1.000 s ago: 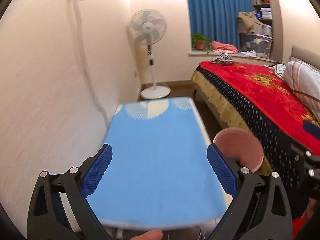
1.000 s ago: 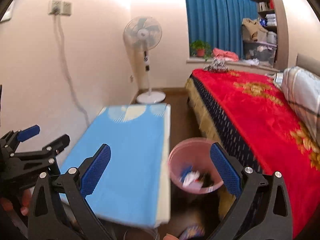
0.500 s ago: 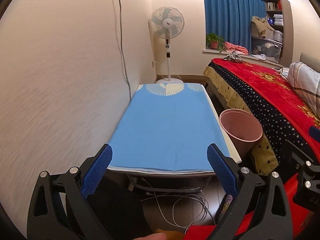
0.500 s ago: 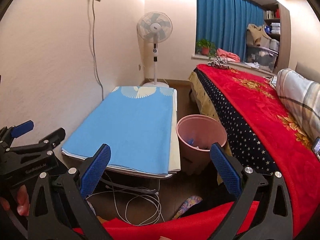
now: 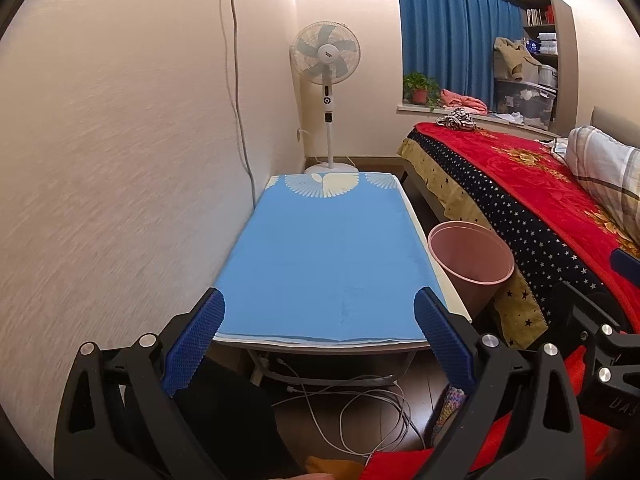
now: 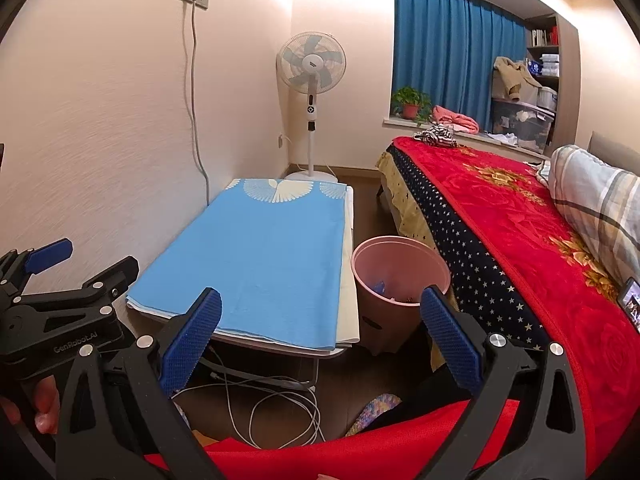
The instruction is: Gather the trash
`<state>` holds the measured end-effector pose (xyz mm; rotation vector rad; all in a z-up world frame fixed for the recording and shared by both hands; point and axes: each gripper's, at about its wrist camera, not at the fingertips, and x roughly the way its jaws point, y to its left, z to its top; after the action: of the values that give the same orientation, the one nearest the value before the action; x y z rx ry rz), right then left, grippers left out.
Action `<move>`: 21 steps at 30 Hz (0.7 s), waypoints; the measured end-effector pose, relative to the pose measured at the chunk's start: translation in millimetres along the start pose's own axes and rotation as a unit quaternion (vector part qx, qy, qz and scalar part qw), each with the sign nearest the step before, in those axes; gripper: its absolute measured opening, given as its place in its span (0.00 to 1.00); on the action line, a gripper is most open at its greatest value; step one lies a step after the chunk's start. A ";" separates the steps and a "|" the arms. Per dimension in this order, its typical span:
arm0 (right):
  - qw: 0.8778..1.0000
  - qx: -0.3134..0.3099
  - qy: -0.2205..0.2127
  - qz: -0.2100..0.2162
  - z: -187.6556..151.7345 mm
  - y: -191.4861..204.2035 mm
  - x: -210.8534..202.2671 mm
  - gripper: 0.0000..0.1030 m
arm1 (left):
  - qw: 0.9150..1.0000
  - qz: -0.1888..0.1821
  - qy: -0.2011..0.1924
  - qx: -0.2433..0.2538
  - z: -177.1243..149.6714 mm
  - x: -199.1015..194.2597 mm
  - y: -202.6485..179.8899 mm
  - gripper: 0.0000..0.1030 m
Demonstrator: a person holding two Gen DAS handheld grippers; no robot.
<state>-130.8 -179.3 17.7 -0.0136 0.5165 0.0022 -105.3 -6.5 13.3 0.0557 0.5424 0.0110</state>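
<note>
**Both grippers empty above the table, pink bin beside the bed**

The left gripper [image 5: 320,322] is held wide apart with nothing between its blue pads [image 5: 196,340]; the near edge of the low table [image 5: 324,346], covered by a blue cloth [image 5: 320,256], shows in the gap. The right gripper [image 6: 320,318] is spread just as wide and also grips nothing. In the right wrist view the left gripper's black body appears at the far left, with fingers of a hand [image 6: 42,408] below it.

The pink trash bin [image 6: 400,276] stands on the floor between the table's right side and the bed with its red blanket [image 6: 532,240]. From the right gripper it lies ahead, just inside the right pad, near but not touching. From the left gripper it sits ahead and to the right, outside the pads. Small scraps of trash [image 6: 382,290] lie at the bin's bottom; what they are cannot be told. The cloth's surface carries no loose items.

White cables [image 5: 360,412] coil on the floor under the table. A standing fan [image 5: 326,64] rises beyond its far end, near blue curtains [image 5: 456,44].
</note>
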 end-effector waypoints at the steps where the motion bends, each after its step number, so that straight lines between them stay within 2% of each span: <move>1: 1.000 0.001 0.000 -0.001 -0.3 0.1 -0.2 0.95 | 1.000 -0.001 0.000 0.000 -0.2 0.1 -0.4 0.90; 21: 1.000 0.007 0.003 -0.005 -2.8 -1.2 0.6 0.95 | 1.000 -0.006 0.006 0.003 1.5 1.1 -0.9 0.90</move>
<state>-131.6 -180.5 15.0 -0.0029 0.5231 -0.0118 -103.5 -7.4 13.9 0.0595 0.5551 -0.0014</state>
